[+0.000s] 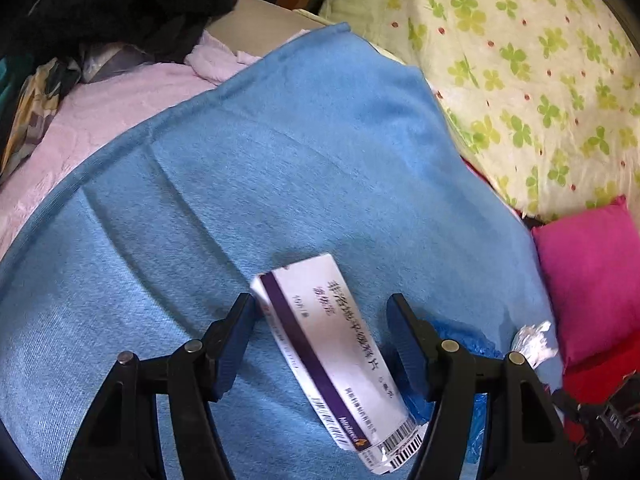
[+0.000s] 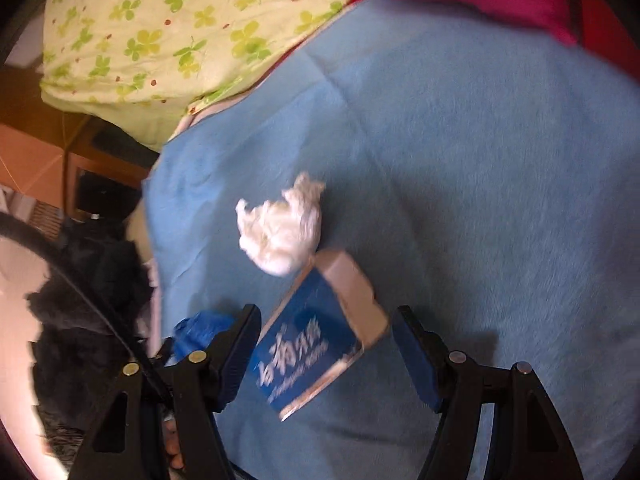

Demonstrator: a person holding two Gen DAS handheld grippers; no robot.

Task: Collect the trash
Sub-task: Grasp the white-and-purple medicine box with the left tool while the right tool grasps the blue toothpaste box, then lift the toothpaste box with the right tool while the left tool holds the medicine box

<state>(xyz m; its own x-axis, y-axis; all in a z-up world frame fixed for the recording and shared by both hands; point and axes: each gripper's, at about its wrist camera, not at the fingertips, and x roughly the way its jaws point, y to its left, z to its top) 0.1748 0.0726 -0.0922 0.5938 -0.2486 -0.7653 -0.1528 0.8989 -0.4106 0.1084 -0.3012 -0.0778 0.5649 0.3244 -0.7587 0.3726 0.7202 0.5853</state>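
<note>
A white medicine box with a purple stripe (image 1: 332, 352) lies slanted on the blue blanket (image 1: 280, 160). My left gripper (image 1: 320, 300) stands open around it, its pads just off the box's sides. A crumpled blue plastic piece (image 1: 460, 336) and a silvery foil scrap (image 1: 534, 342) lie to the right of it. In the right wrist view a blue carton with an open flap (image 2: 316, 340) rests on the blanket (image 2: 480, 160) between the open jaws of my right gripper (image 2: 327, 311). A white tissue wad (image 2: 280, 232) sits just beyond the carton. More blue plastic (image 2: 200, 328) lies by the left finger.
A clover-print quilt (image 1: 520, 80) and a magenta cushion (image 1: 592, 280) border the blanket. A pale pink towel (image 1: 100, 120) and black fluffy fabric (image 1: 120, 0) lie at its far left. The right wrist view shows the blanket's edge, with floor and wooden furniture (image 2: 80, 160) beyond.
</note>
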